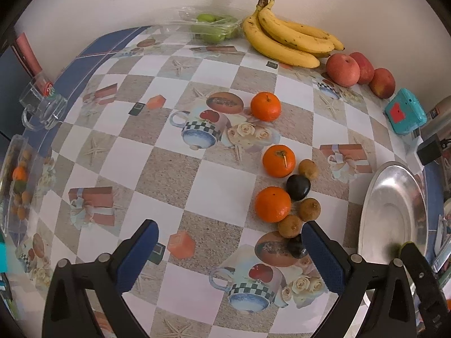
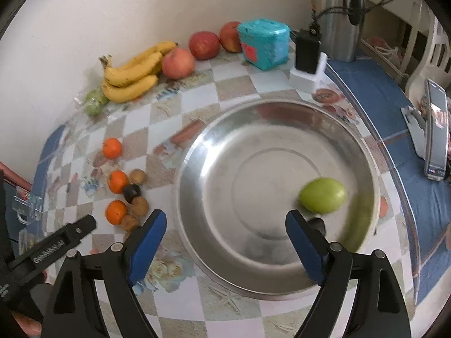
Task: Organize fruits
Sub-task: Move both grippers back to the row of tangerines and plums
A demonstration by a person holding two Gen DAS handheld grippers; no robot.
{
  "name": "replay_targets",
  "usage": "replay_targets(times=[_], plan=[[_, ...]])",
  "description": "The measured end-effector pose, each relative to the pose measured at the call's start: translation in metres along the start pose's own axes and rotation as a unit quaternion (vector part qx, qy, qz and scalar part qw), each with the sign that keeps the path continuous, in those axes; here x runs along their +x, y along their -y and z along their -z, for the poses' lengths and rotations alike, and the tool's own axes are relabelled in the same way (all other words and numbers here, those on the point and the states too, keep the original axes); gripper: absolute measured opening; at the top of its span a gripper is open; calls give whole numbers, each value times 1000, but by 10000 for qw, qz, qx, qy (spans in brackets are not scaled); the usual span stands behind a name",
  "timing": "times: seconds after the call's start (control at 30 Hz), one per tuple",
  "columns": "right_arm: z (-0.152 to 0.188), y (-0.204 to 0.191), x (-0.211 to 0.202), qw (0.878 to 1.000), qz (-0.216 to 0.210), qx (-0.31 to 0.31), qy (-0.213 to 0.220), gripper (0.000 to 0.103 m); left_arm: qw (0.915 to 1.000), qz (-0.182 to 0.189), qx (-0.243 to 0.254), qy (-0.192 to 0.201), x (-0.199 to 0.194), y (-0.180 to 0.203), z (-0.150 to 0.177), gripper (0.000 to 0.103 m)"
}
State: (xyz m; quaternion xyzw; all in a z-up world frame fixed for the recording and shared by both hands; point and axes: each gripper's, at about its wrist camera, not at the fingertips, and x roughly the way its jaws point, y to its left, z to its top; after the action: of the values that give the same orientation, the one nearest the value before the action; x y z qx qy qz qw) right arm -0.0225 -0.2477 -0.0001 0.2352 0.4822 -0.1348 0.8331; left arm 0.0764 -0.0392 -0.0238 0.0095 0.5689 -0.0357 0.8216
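A steel bowl (image 2: 214, 169) sits on the checkered table and holds one green fruit (image 2: 322, 195) at its right side, slightly blurred. My right gripper (image 2: 225, 231) is open and empty above the bowl's near part. My left gripper (image 1: 229, 242) is open and empty above the table, near three oranges (image 1: 272, 204), several small brown fruits (image 1: 309, 209) and two dark fruits (image 1: 298, 187). The bowl's rim (image 1: 366, 214) shows at the right of the left wrist view. Bananas (image 1: 284, 38), three apples (image 1: 342, 70) and green fruits in a clear pack (image 1: 214, 26) lie by the wall.
A teal box (image 2: 265, 43), a black charger on a white dock (image 2: 307, 56) and a steel kettle (image 2: 338, 14) stand behind the bowl. A phone on a stand (image 2: 435, 129) is at the right. A glass mug (image 1: 42, 107) and a clear tray of fruit (image 1: 17, 180) sit at the left edge.
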Motion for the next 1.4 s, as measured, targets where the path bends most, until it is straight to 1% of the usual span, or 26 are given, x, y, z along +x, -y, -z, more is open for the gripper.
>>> replay_targets(times=[0.07, 0.13, 0.2, 0.3, 0.4, 0.53, 0.63, 0.7, 1.03, 1.07, 1.1, 1.13, 1.17, 1.2, 1.27, 1.4], plan=[[-1, -7, -3, 9999, -15, -97, 112, 87, 10000, 10, -8, 4, 0, -1, 0, 103], [0, -18, -4, 9991, 228, -300, 198, 87, 10000, 16, -6, 5, 0, -3, 0, 103], [1, -24, -6, 9979, 316, -445, 351, 87, 10000, 40, -40, -9, 0, -5, 0, 103], [4, -28, -9, 9973, 197, -490, 503, 87, 9999, 80, -102, -25, 1, -9, 0, 103], [6, -26, -8, 9978, -83, -375, 539, 87, 9998, 85, -162, -32, 1, -14, -2, 103], [6, -30, 0, 9988, -85, -311, 361, 87, 9997, 46, -226, -72, 4, -21, -3, 103], [10, -40, 7, 9980, -345, -472, 231, 87, 9995, 44, -299, -115, 8, -29, -4, 103], [12, -48, 11, 9975, -351, -605, 139, 87, 9994, 20, -334, -113, 9, -33, -5, 103], [21, -93, 24, 9908, -733, -1133, -113, 87, 9982, -96, -561, -191, 17, -58, -12, 103], [23, -96, 26, 9902, -757, -1171, -127, 86, 9981, -102, -567, -205, 18, -59, -12, 103], [24, -98, 27, 9898, -744, -1209, -150, 83, 9980, -112, -571, -230, 20, -60, -13, 103], [25, -100, 29, 9892, -707, -1269, -188, 77, 9980, -108, -575, -248, 21, -60, -13, 103], [26, -101, 31, 9885, -711, -1311, -234, 73, 9979, -98, -580, -268, 22, -60, -13, 103], [27, -102, 33, 9880, -729, -1335, -283, 70, 9978, -74, -584, -296, 23, -60, -13, 103], [30, -105, 38, 9867, -746, -1386, -396, 66, 9979, -24, -560, -339, 26, -58, -14, 103], [33, -110, 46, 9841, -711, -1534, -536, 52, 9975, 164, -529, -439, 30, -53, -16, 103]])
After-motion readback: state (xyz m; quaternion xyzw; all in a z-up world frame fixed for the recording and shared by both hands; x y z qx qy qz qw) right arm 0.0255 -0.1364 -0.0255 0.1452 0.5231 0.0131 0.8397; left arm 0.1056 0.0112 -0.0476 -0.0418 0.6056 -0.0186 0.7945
